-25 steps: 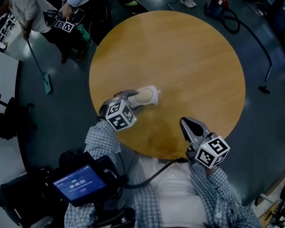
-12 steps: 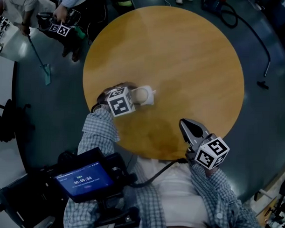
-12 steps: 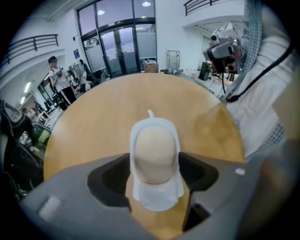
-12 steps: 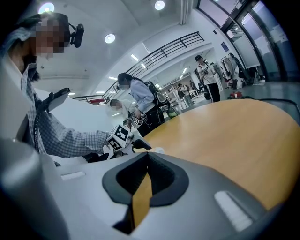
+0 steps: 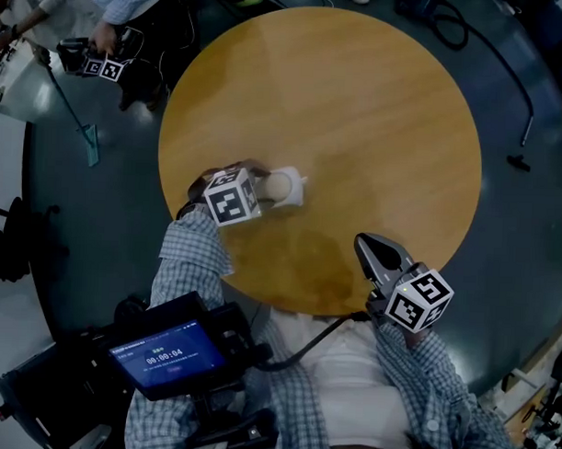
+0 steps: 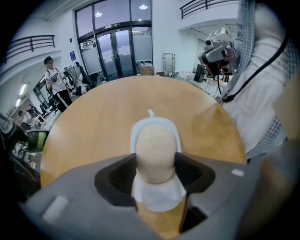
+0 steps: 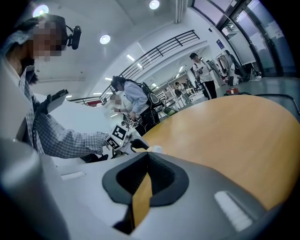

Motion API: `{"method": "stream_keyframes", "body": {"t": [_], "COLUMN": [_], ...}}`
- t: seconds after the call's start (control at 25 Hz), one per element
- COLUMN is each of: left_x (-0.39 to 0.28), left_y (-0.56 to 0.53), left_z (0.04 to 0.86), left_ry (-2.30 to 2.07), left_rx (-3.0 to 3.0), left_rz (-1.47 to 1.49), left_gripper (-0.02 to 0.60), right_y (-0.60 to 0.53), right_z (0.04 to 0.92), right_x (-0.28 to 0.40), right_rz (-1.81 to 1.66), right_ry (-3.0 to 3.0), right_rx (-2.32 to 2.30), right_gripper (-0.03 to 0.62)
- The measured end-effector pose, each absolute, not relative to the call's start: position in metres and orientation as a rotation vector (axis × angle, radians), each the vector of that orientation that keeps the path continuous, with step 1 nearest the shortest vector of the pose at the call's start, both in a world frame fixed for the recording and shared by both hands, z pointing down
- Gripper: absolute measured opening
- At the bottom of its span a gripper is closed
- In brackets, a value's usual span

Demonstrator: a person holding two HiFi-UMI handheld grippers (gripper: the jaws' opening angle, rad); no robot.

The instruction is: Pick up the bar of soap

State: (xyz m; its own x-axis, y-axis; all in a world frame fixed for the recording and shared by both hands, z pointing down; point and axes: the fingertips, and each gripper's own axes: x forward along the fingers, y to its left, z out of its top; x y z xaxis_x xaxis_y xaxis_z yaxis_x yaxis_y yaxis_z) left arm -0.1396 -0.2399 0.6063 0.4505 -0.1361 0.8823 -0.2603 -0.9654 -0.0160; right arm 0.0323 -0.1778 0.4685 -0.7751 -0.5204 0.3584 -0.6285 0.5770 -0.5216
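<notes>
The cream bar of soap [image 5: 277,185] lies in a white soap dish [image 5: 298,191] on the round wooden table [image 5: 359,102], left of centre. My left gripper [image 5: 266,185] reaches it from the left. In the left gripper view the soap [image 6: 155,149] stands between the two black pads [image 6: 126,174], which are closing and touch both its sides; the dish [image 6: 159,199] shows under it. My right gripper [image 5: 366,243] hovers at the table's near edge, well right of the soap, and its jaws [image 7: 147,157] are shut with nothing in them.
A handheld device with a lit screen [image 5: 161,357] sits near my body at lower left. Another person with marker-cube grippers [image 5: 95,65] stands off the table at upper left beside a mop [image 5: 77,129]. Cables [image 5: 507,89] run over the floor at right.
The left gripper has moved up to the soap, and its jaws now sit around it. The right gripper has stayed in place.
</notes>
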Motion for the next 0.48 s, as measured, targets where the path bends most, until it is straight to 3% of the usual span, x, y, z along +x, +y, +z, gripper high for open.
{"method": "stream_keyframes", "body": {"t": [0.48], "left_x": [-0.148], "left_y": [-0.242], "left_z": [0.593], "left_ry": [-0.669], "left_rx": [2.522], "left_rz": [1.242], "left_gripper": [0.255], "right_y": [-0.181], "right_z": [0.469], "right_x": [0.029], "right_rz": [0.962], "right_ry": [-2.663], "right_rx": [0.925], "right_gripper": [0.005]}}
